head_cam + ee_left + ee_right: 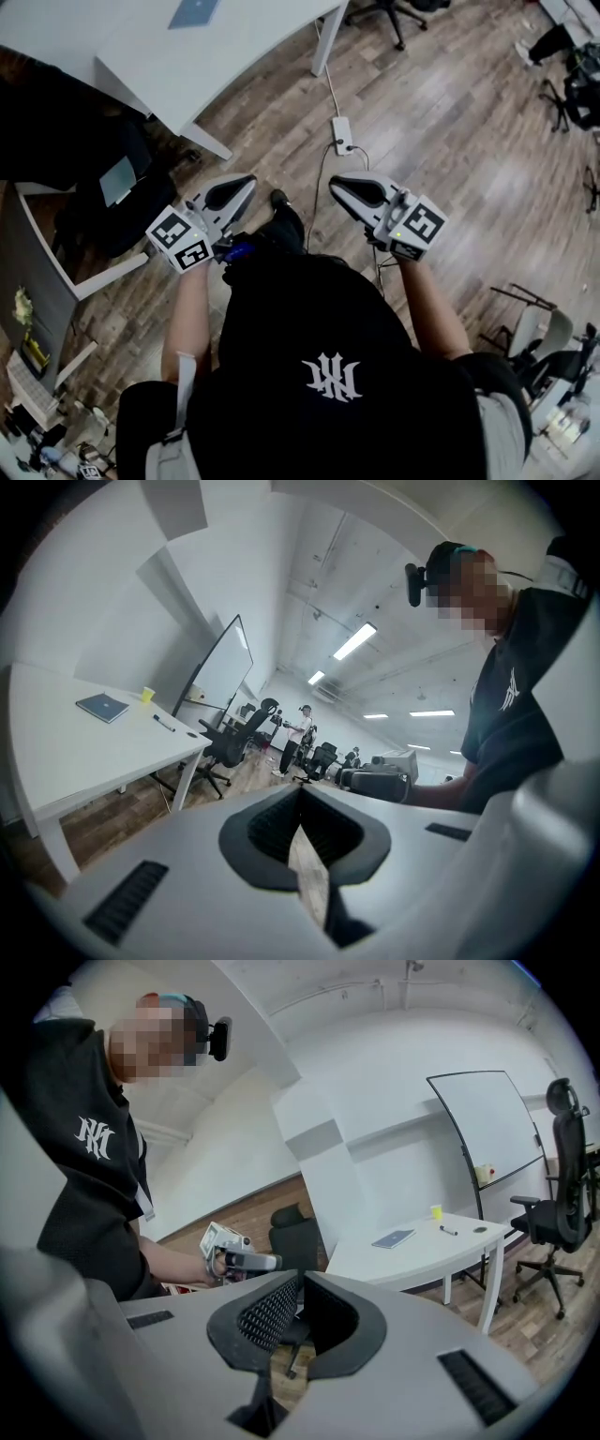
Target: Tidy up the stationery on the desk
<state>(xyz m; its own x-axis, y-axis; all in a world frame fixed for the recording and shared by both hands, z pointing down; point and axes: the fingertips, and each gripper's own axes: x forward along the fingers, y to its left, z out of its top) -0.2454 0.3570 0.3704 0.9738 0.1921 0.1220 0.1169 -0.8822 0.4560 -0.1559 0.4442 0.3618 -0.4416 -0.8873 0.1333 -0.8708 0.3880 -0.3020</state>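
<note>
The white desk (187,66) stands across the wooden floor, apart from both grippers. A blue notebook (194,11) lies on it. The left gripper view shows the notebook (103,707), a small yellow cup (147,695) and a dark marker (164,724) on the desk (84,752). In the right gripper view the same notebook (392,1238), cup (436,1211) and marker (449,1230) lie on the desk (412,1260). My left gripper (249,179) and right gripper (334,180) are held at waist height, both shut and empty.
A power strip (342,134) with cables lies on the floor ahead. A black chair (112,187) sits at the left by another desk. Office chairs (234,738) and a whiteboard (483,1124) stand beyond the desk. People stand far down the room (300,733).
</note>
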